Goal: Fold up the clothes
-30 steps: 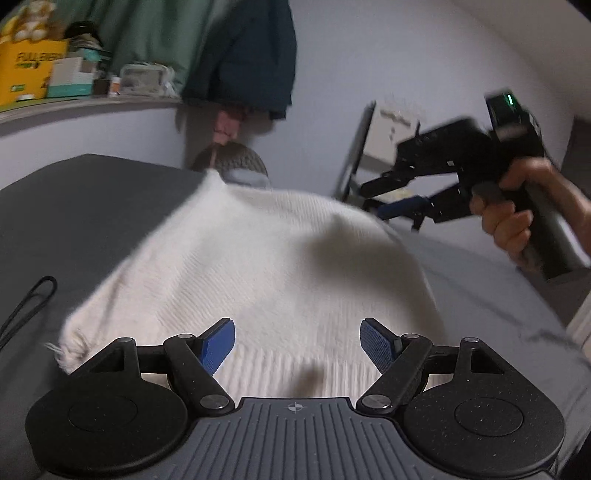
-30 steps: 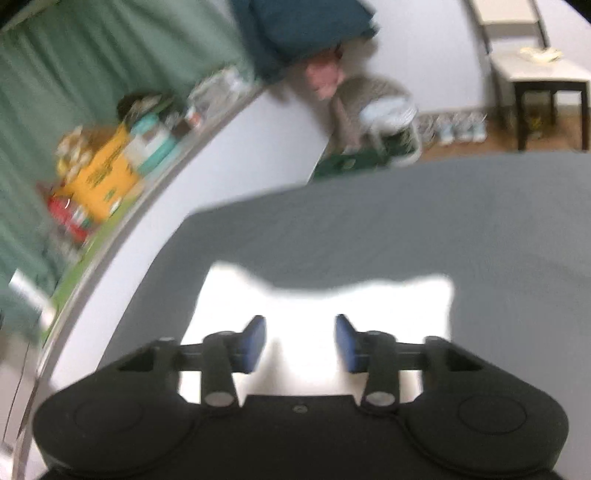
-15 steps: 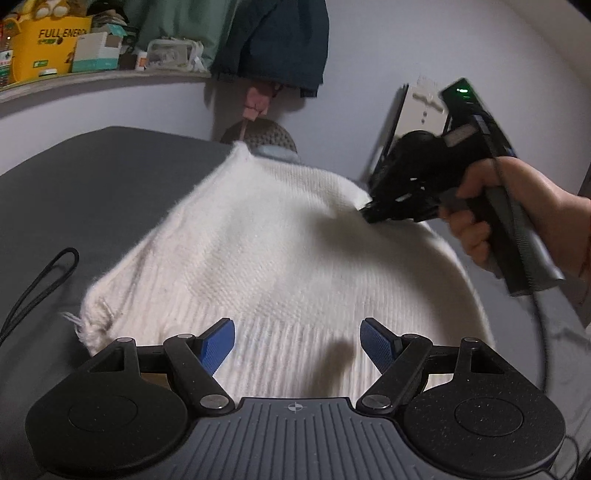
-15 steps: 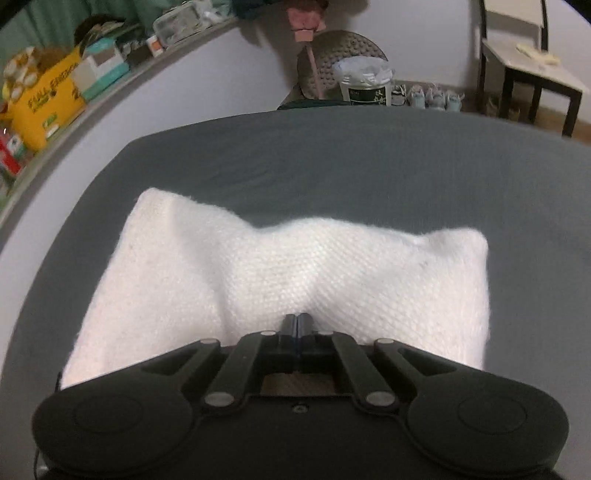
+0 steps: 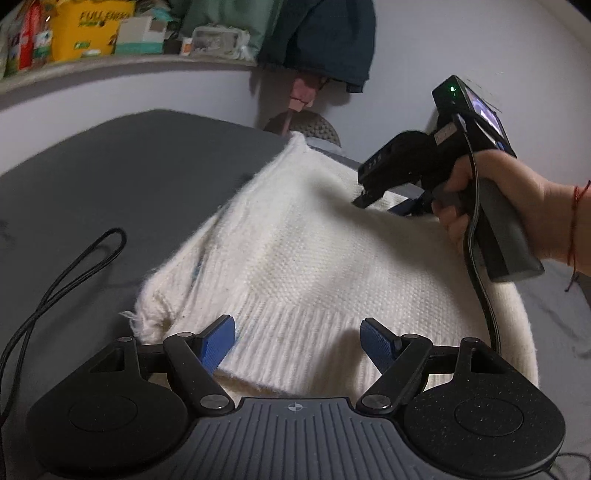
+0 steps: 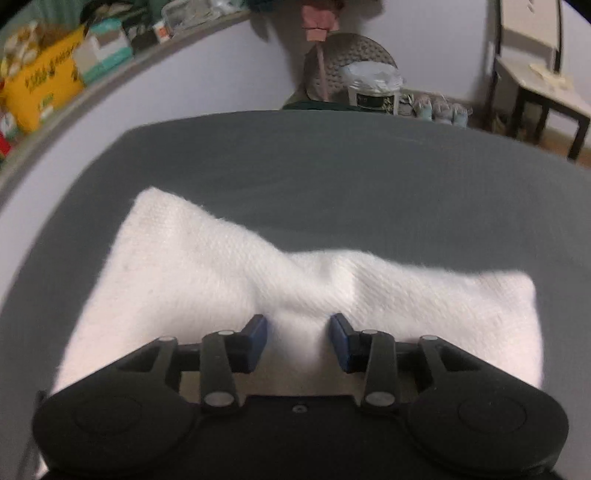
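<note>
**Q:** While the right gripper (image 6: 298,330) is over the sweater (image 5: 332,266), what differs from half a second ago?

**A:** Then its jaws were fully closed above the knit. Now they are opening, and a raised ridge of white knit stands between the blue pads (image 6: 258,328), which do not press on it. In the left view the right hand (image 5: 517,214) has come lower, and the gripper tips touch the sweater's far edge. The left gripper (image 5: 297,339) has stayed released, jaws wide, over the ribbed hem (image 5: 303,325).

**Q:** Where is the sweater?

**A:** It lies folded on the grey bed (image 6: 332,166), near the camera side, with the hem toward the left gripper.

**Q:** What else is around?

**A:** A black cord (image 5: 74,273) lies in loops on the bed, left of the sweater. Behind is a shelf (image 5: 110,64) with a yellow box (image 5: 88,29), and a dark jacket (image 5: 325,40) hangs on the wall. The right view shows a chair (image 6: 539,81) and a white bucket (image 6: 373,88) on the floor. The right gripper's cable (image 5: 480,288) crosses the sweater's right side and hides a little of it.
</note>
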